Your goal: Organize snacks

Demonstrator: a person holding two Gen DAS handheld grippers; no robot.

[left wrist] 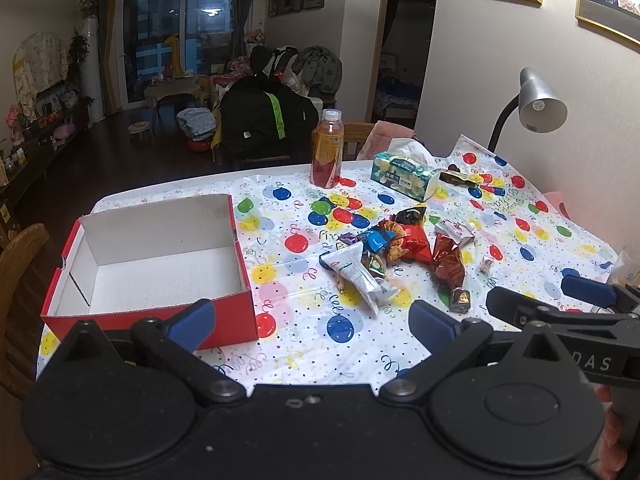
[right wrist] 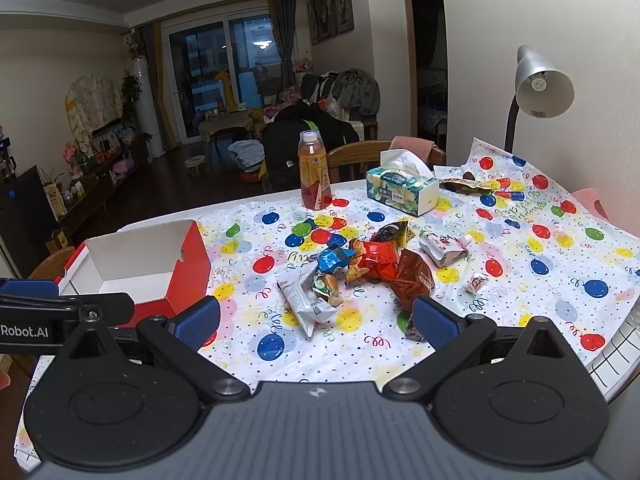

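Surface (left wrist: 304, 344) covered by a balloon-print cloth, wall on the right side. Red box (left wrist: 160, 312), white inside, nothing in it, sits at the near left. Desk lamp (left wrist: 540, 100) at the far right by the wall. Tissue box (left wrist: 404, 172) and orange drink bottle (left wrist: 327, 148) upright at the far edge, near each other but apart.

Snack pile (right wrist: 360, 268) mid-surface, right of the box and clear of it: red chip bag (right wrist: 376, 264), brown foil bag (right wrist: 412, 278), white wrapper (right wrist: 300, 300), blue packet (right wrist: 332, 258), all overlapping or touching. Small pouch (right wrist: 444, 246) just right of the pile. Tiny wrapped candy (right wrist: 476, 282) alone, nearer the right edge.

Left hand-held gripper (left wrist: 312, 322): jaws spread wide, nothing between them, hovering near the box's front right corner. Right hand-held gripper (right wrist: 316, 320): also wide open and unloaded, above the near edge of the pile, one finger overlapping the brown bag's lower end in view; contact unclear.
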